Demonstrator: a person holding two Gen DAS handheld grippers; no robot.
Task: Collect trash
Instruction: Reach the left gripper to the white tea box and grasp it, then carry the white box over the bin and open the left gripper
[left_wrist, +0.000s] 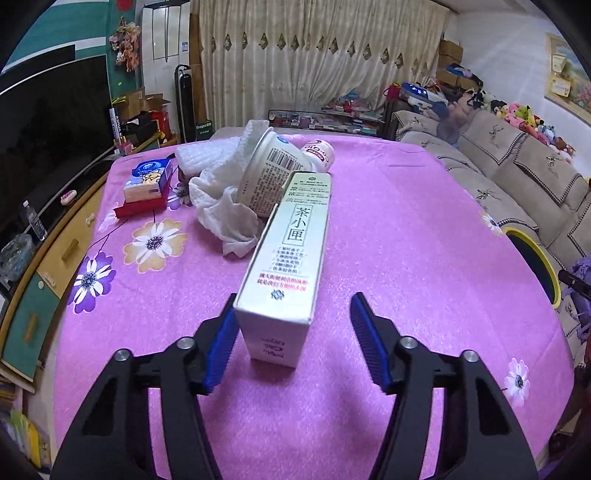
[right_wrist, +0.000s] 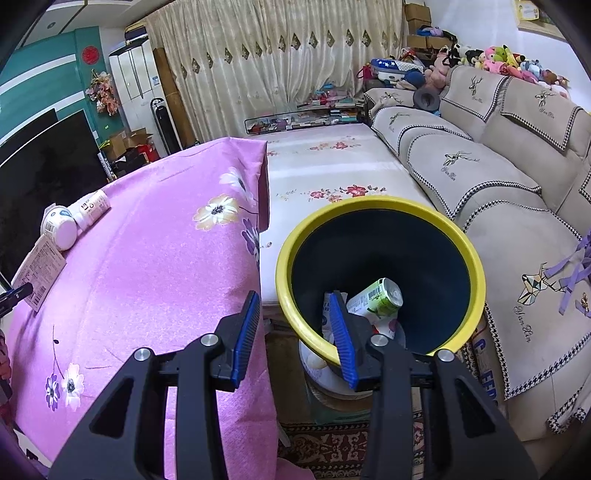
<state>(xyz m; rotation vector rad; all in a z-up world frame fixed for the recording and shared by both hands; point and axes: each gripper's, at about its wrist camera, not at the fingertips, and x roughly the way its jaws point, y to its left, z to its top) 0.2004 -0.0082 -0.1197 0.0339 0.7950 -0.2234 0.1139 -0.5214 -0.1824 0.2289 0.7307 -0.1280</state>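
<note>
On the pink flowered cloth (left_wrist: 388, 229), left to right: blue tissue pack (left_wrist: 147, 179) on a red box (left_wrist: 142, 208), crumpled white towel (left_wrist: 218, 184), tipped paper tub (left_wrist: 271, 166) with barcode, pale carton (left_wrist: 286, 258) printed "茶小匣". Left gripper (left_wrist: 293, 332) open astride the carton's near end, left pad (left_wrist: 221, 347) just beside it, right pad clear. Right gripper (right_wrist: 295, 336) open and empty at the yellow rim of the dark bin (right_wrist: 380, 273), green can (right_wrist: 376, 297) inside.
</note>
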